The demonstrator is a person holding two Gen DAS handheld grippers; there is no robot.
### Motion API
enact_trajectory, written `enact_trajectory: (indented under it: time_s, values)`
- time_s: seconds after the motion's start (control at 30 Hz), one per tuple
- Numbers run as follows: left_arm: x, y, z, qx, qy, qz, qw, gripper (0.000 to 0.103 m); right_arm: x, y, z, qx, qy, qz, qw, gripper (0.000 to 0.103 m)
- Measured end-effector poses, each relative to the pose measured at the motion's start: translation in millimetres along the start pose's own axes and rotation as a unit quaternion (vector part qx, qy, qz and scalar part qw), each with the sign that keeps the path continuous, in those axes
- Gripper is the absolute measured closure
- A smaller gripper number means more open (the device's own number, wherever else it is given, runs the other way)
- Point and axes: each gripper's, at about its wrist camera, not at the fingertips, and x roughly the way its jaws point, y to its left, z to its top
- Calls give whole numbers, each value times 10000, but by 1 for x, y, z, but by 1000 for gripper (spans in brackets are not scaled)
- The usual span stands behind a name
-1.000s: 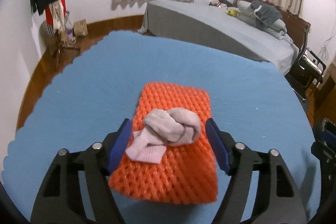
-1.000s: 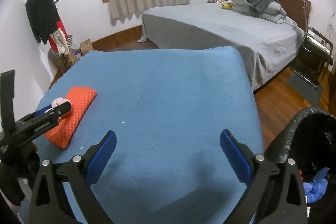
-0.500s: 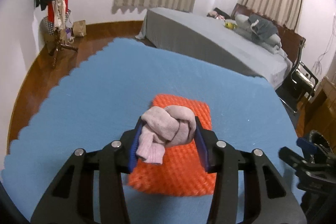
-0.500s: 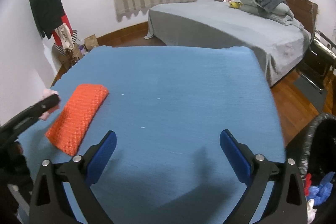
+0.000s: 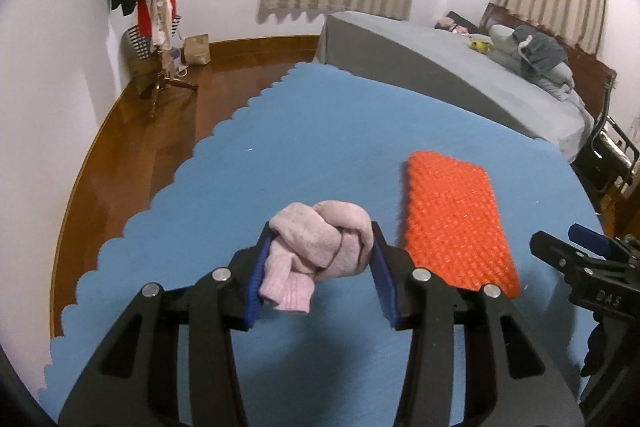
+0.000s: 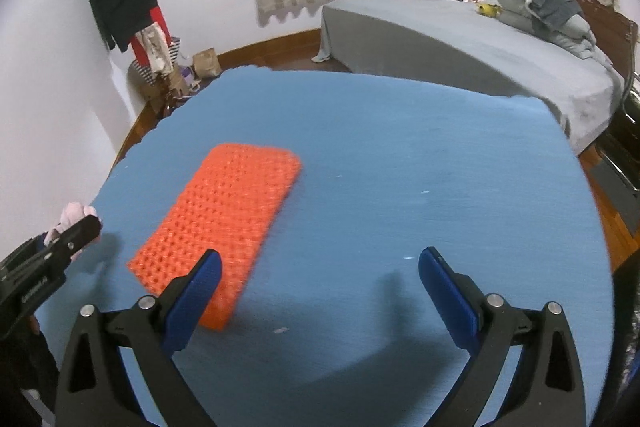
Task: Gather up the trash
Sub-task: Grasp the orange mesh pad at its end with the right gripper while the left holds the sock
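A pale pink knotted sock [image 5: 320,245] is bunched into a soft lump, one ribbed cuff end hanging loose toward the near left. It is raised clear of the blue surface [image 5: 280,131], pinched on both sides between the blue pads of the left hand-held gripper [image 5: 320,267], whose jaws have just been closing on it. In the right wrist view only a small pink part of it [image 6: 74,213] shows at the far left edge.

An orange foam net sleeve [image 5: 454,223] lies flat on the surface, just right of the sock. It is a long rectangle with rounded corners and a bumpy mesh texture, its long side running from near to far [image 6: 224,219].
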Motion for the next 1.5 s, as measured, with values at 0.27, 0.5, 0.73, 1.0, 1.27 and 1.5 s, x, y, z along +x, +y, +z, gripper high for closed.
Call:
enact_trajectory:
  time_s: [0.27, 0.5, 0.73, 1.0, 1.27, 1.5]
  values:
    - [-1, 17, -4, -155, 47, 36, 9999, 59, 18, 20, -7, -104, 349, 199, 9991, 24]
    - [-2, 16, -6, -218, 36, -10, 9998, 59, 17, 32, -6, -228, 550, 734, 9955, 75]
    - [-9, 12, -9, -225, 13, -52, 9997, 59, 5, 29, -3, -233, 607, 1015, 9927, 85]
    - [-21, -4, -12, -175, -14, -165, 9997, 59, -23, 1, -3, -237, 539, 1102, 9922, 85]
    - [-25, -30, -15, -29, -26, -363, 9993, 59, -18, -28, -11, -205, 643, 634, 9957, 82]
    - [-21, -34, -15, 4, 1, -402, 9992, 59, -11, -33, -14, -9, 616, 319, 9976, 38]
